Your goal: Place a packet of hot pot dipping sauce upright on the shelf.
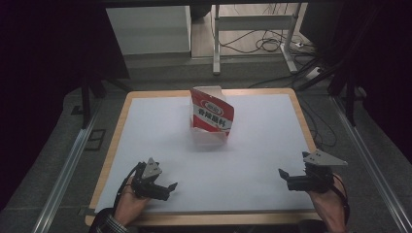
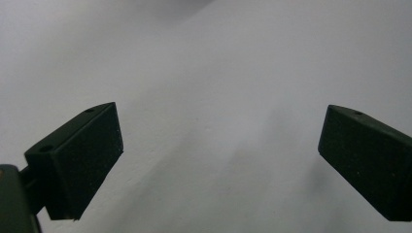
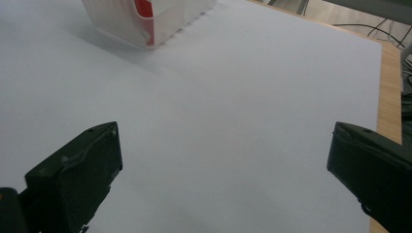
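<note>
Toward the far edge of the surface (image 1: 145, 126), midway along it, a red-and-white carton (image 1: 211, 115) stands upright. Left tongs (image 1: 165, 188) and right tongs (image 1: 286, 177) sit near the front corners, jaws wide apart, holding nothing.

table (image 1: 112, 145): wood rim, matt white top | bag (image 1: 212, 114): glossy plastic | jaws: matt black

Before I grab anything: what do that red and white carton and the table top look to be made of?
Carton: likely thin printed paperboard, slightly glossy; creased edges and open top suggest it. Table: pale wood-look rim, probably laminate or plywood, under a matte white sheet, paper or plastic, can't tell.
</note>
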`<state>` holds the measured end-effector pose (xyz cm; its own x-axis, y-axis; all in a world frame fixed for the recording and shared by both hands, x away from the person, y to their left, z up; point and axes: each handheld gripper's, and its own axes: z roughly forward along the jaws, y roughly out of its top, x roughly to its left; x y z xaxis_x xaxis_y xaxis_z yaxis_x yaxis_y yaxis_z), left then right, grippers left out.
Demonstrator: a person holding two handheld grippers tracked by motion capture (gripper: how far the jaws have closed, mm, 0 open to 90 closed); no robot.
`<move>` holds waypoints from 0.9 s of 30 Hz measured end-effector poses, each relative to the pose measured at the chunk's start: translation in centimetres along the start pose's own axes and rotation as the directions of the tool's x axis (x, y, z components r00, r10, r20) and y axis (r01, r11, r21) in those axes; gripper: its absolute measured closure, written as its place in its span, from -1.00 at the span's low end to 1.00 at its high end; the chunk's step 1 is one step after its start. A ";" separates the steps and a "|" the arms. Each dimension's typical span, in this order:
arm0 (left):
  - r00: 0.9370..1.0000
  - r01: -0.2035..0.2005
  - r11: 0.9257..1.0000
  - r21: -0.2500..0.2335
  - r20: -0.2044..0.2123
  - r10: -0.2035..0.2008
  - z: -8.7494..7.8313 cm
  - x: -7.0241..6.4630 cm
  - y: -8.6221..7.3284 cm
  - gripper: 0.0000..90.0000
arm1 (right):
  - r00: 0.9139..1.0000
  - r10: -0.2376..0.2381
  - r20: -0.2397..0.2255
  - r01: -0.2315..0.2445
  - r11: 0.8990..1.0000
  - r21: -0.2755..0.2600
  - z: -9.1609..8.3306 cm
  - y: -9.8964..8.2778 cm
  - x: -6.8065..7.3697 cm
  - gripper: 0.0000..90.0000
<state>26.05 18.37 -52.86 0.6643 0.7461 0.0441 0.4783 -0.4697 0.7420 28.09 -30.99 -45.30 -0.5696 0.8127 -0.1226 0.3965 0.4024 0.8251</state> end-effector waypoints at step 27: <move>1.000 -0.001 1.000 0.003 -0.004 0.001 0.0 0.0 0.0 -0.95 | 0.996 0.047 0.073 -0.051 0.998 0.045 0.3 -3.0 -2.4 -1.00</move>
<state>26.07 18.39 -52.89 0.6628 0.7473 0.0474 0.4791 -0.4719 0.7401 28.46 -34.03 -47.61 -0.4965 0.8593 -0.1231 0.4569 0.3792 0.8046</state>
